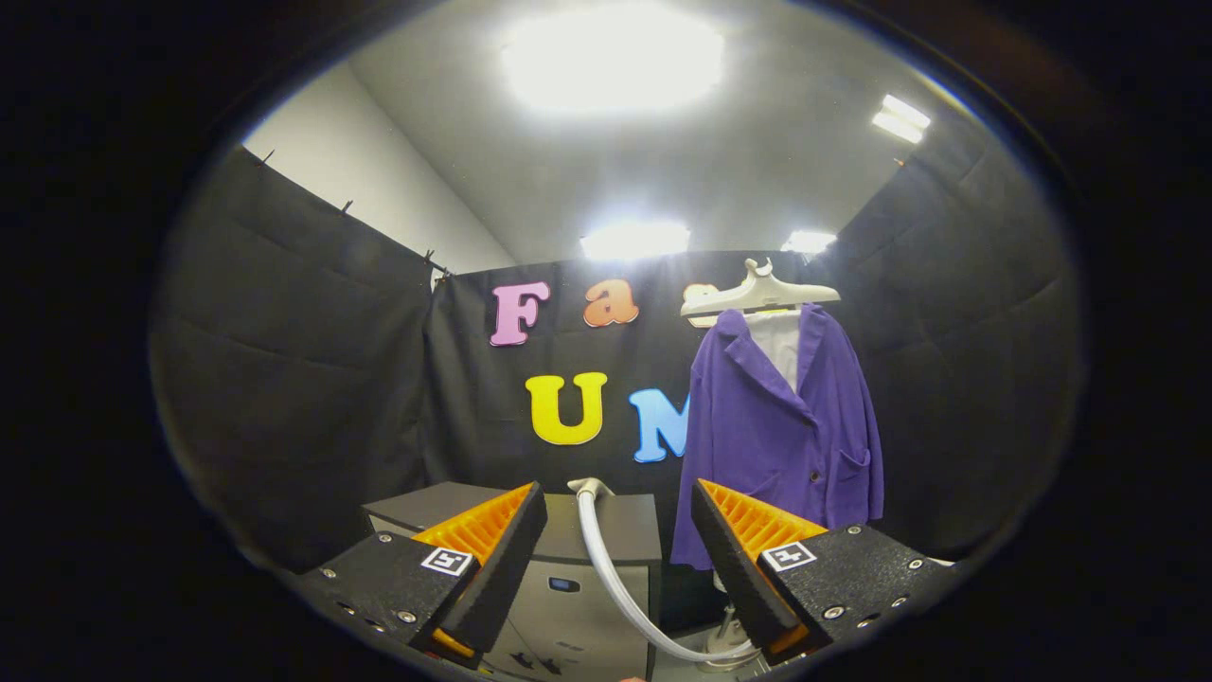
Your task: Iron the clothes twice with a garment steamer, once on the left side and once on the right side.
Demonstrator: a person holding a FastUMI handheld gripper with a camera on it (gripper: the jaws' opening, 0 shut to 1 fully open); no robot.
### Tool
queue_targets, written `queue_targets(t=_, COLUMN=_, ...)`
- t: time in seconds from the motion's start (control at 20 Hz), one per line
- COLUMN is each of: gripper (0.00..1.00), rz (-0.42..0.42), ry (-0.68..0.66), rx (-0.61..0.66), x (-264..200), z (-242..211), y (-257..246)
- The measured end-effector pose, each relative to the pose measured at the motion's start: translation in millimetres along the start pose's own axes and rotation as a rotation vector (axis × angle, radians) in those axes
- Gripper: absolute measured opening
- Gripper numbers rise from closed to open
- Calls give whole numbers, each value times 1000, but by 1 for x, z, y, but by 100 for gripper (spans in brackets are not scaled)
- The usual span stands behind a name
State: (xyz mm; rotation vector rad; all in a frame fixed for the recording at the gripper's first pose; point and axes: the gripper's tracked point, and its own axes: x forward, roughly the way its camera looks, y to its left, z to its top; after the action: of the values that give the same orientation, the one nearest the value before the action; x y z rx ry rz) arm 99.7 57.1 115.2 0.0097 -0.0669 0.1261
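1. While the gripper (615, 559) hangs with fingers spread wide, holding nothing, one white steamer hose (615, 578) curves between them.
2. Just beyond stands one grey steamer cabinet (587, 559).
3. Farthest, right of it, one purple jacket (781, 431) hangs on one white hanger (757, 294).

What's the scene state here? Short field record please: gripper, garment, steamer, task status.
gripper: gripper open, fingers apart, nothing between them
garment: purple jacket over a white shirt, hung on a white hanger, beyond the right finger
steamer: grey steamer base unit ahead of the fingers, white hose curving from its top down toward the right finger
steamer head: cannot tell where it is
task status: steamer not yet picked up; jacket hangs untouched
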Motion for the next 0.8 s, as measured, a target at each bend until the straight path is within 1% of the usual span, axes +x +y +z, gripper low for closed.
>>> queue_targets(t=0.25, gripper=95, rz=50, ry=-8, rx=59, x=69, z=40, y=0)
queue_targets(t=0.35, gripper=94, rz=80, ry=5, rx=72, x=97, z=47, y=4)
queue_targets(t=0.45, gripper=94, rz=105, ry=36, rx=74, x=124, z=50, y=5)
queue_targets(t=0.55, gripper=94, rz=110, ry=63, rx=78, x=154, z=54, y=-2)
queue_targets(t=0.65, gripper=95, rz=123, ry=107, rx=103, x=184, z=52, y=-2)
queue_targets(t=0.8, gripper=95, rz=167, ry=195, rx=152, x=222, z=43, y=0)
